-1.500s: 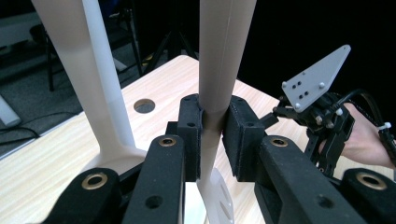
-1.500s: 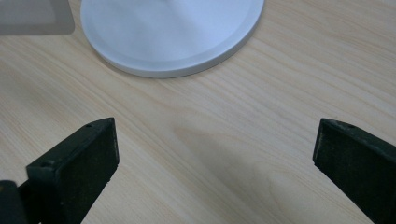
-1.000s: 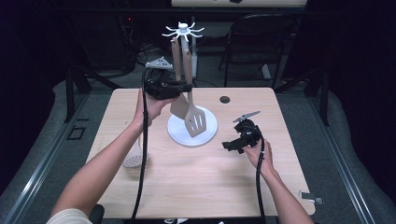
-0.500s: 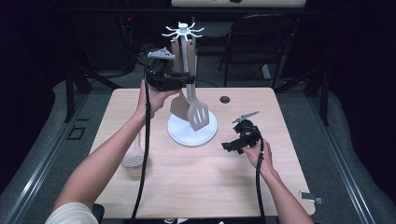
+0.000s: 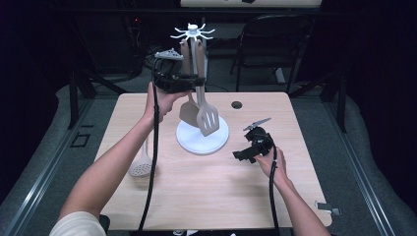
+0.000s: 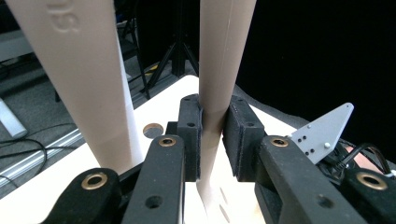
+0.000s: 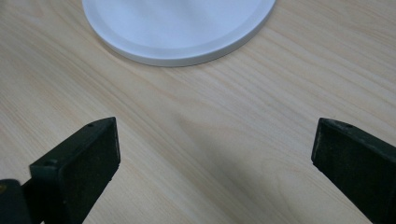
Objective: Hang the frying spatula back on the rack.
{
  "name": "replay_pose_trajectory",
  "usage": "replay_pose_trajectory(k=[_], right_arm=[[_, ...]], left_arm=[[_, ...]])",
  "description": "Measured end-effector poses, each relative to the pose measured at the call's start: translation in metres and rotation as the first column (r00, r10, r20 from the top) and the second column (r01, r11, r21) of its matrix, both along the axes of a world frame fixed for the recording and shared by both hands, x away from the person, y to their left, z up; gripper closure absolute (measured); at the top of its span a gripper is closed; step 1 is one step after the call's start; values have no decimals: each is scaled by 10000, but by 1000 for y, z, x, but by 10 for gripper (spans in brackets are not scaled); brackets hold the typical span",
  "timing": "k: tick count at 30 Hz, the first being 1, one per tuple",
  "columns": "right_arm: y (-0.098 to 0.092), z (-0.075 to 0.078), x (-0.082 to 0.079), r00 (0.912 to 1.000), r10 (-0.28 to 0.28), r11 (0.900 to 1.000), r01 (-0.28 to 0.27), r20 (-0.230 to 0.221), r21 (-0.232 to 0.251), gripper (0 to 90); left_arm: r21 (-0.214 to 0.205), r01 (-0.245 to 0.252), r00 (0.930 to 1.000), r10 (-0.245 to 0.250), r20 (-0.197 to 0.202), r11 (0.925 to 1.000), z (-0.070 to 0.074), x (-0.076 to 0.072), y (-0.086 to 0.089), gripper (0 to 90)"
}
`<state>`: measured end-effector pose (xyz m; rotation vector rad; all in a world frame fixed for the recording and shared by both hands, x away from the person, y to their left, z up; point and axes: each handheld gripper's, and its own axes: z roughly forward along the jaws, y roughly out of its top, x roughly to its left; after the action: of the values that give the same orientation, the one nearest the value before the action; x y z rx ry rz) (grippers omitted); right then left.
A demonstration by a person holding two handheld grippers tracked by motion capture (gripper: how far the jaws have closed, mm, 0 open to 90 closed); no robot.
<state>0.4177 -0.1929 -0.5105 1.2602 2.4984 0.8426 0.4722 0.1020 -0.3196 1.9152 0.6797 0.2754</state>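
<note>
The left gripper (image 5: pixel 189 81) was raised above the far left part of the surface (image 5: pixel 196 196), beside the white utensil stand (image 5: pixel 195 34). Its fingers (image 6: pixel 189 135) were closed almost fully on the handle of the slotted spatula (image 5: pixel 208 118), both pads pressed flat against the beige shaft with the handle running up between them. In the left gripper view the spatula handle (image 6: pixel 219 79) stood nearly upright between the pads, and a second beige handle (image 6: pixel 84 84) stood just to its left, nearer the camera.

From the high view the slotted spatula hung from the stand's hook ring, its blade low over the round white base (image 5: pixel 216 142) of the stand. A solid beige turner (image 5: pixel 189 110) hung just to the left of it, the two blades close together; whether they touched could not be told.

The right gripper (image 5: pixel 246 152) rested low on the surface to the right of the base, held by the person's right hand (image 5: pixel 273 164). Its fingers (image 7: pixel 79 158) were spread wide with nothing between them, bare wood showing in the gap and the edge of the white base (image 7: pixel 187 51) just beyond.

A pale skimmer spoon (image 5: pixel 141 167) lay on the surface at the near left, partly under the left forearm. A small dark round hole (image 5: pixel 237 104) sat in the surface at the far side, right of the stand.
</note>
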Motion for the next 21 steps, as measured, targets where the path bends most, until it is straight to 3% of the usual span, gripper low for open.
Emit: replay_pose_trajectory(k=[10,21], right_arm=[[0,0,0,10000,18,10000,-18,-14,-13,11],[0,-1,0,10000,47,10000,-48,-72,-28,20]], left_arm=[[-380,28,9997,-38,-249,9993,-4,5,2,771],[-953,-257,9983,206,-544,9951,-9,12,10,741]])
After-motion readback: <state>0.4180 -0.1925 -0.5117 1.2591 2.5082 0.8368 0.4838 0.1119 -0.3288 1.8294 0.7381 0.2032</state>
